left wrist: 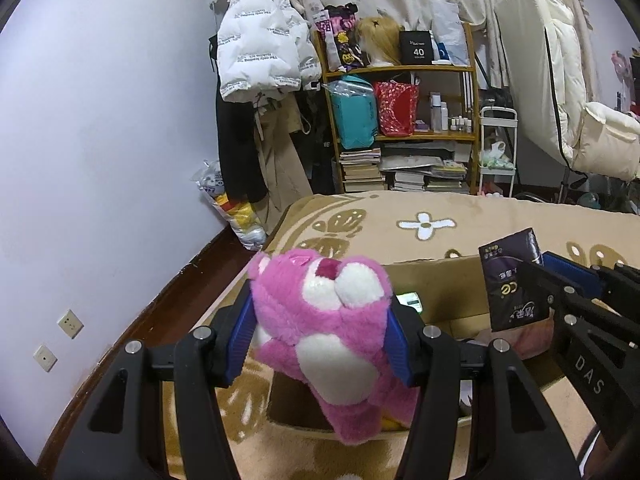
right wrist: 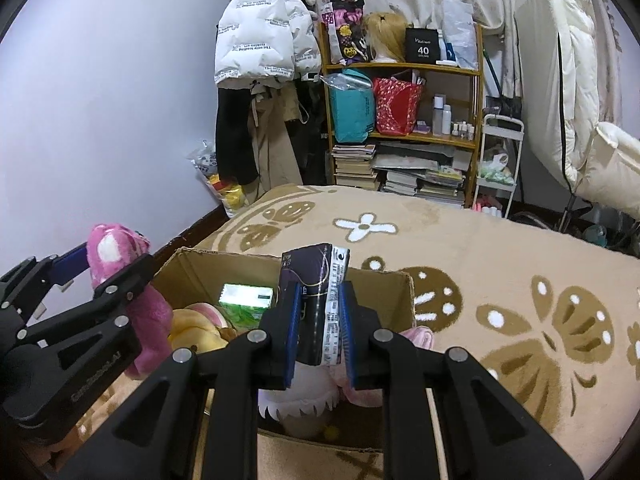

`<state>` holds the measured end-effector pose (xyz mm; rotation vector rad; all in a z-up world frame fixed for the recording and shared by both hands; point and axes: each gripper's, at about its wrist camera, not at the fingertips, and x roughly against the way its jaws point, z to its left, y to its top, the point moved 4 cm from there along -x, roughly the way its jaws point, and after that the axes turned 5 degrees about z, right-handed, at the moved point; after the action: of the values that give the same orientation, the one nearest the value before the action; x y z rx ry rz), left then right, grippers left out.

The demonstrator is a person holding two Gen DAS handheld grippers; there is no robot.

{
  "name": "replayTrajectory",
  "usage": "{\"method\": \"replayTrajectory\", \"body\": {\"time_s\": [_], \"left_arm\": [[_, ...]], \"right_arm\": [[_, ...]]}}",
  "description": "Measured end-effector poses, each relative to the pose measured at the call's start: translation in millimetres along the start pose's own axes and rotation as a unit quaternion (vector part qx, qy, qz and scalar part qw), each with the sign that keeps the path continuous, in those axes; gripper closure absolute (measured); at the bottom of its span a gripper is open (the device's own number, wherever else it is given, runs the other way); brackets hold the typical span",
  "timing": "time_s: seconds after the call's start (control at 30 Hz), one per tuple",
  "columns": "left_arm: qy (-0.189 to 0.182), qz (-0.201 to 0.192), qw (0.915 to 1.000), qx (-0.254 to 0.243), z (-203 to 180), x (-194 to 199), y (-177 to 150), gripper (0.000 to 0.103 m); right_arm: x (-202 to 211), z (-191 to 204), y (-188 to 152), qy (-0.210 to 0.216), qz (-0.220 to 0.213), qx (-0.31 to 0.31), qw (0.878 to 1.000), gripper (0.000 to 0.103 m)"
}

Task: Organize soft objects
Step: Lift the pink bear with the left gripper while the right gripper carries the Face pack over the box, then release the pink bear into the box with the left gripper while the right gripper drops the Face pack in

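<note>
Nearest the left wrist camera, a pink plush bear (left wrist: 332,332) is gripped by the left gripper (left wrist: 320,340), its jaws closed part-way against the toy's sides so that the fur is squeezed between the blue pads. The bear is held face up above the near left corner of an open cardboard box (right wrist: 400,292), presumably so that it can be lowered in with the other soft things. In the right wrist view, a dark tissue pack (right wrist: 316,304) is clamped upright by the right gripper (right wrist: 320,332), jaws narrowed onto its flat sides, over the middle of the box. Inside the box a yellow plush (right wrist: 196,328), a green tissue pack (right wrist: 248,300), a white plush (right wrist: 296,404) and something pink (right wrist: 420,336) at the right wall are seen. The box is set on a bed covered by a tan flowered blanket (right wrist: 500,264). The box floor is largely hidden by the grippers, and the white and pink items cannot be identified. Farther off, a wooden shelf (right wrist: 404,68) of bags and books, a hanging white jacket (right wrist: 260,28) and curtains are seen.
</note>
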<state>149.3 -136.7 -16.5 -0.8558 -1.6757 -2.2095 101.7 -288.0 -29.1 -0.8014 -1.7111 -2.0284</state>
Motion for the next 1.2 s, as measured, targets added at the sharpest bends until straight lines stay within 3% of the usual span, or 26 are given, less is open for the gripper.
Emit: {"method": "replayTrajectory", "body": {"time_s": [0.17, 0.27, 0.33, 0.4, 0.5, 0.6, 0.8, 0.93, 1.1, 1.17, 1.2], "left_arm": [[-0.021, 0.007, 0.9997, 0.009, -2, -10, 2, 0.047], [-0.051, 0.018, 0.9983, 0.022, -2, -15, 4, 0.046], [-0.05, 0.022, 0.9982, 0.024, -3, -19, 4, 0.046], [-0.049, 0.025, 0.9982, 0.023, -3, -22, 3, 0.043], [-0.049, 0.034, 0.9978, 0.027, -3, -26, 1, 0.026], [-0.058, 0.037, 0.997, 0.034, -1, -28, 0, 0.024], [-0.046, 0.045, 0.9976, 0.027, 0, -26, -2, 0.016], [-0.018, 0.056, 0.9982, 0.012, 4, -22, -3, 0.012], [-0.004, 0.052, 0.9985, 0.019, 15, -8, -3, 0.005], [0.001, 0.047, 0.9986, 0.024, 21, -1, -3, 0.004], [0.004, 0.044, 0.9987, 0.024, 23, 4, -3, 0.004]], "right_arm": [[-7, -3, -1, 0.028, 0.004, -0.014, 0.999, 0.083], [-11, -3, -3, 0.043, 0.01, -0.021, 0.999, 0.082], [-14, -3, -5, 0.046, 0.015, -0.022, 0.999, 0.082], [-17, -3, -7, 0.049, 0.023, -0.021, 0.998, 0.082], [-21, -4, -11, 0.053, 0.031, -0.023, 0.998, 0.078], [-20, -5, -13, 0.058, 0.032, -0.025, 0.998, 0.078], [-16, -6, -13, 0.053, 0.029, -0.023, 0.998, 0.077], [-10, -5, -10, 0.048, 0.025, -0.01, 0.998, 0.076], [2, -8, -11, 0.045, 0.022, -0.017, 0.999, 0.056], [8, -9, -12, 0.04, 0.019, -0.023, 0.999, 0.039], [11, -9, -12, 0.041, 0.018, -0.026, 0.999, 0.036]]}}
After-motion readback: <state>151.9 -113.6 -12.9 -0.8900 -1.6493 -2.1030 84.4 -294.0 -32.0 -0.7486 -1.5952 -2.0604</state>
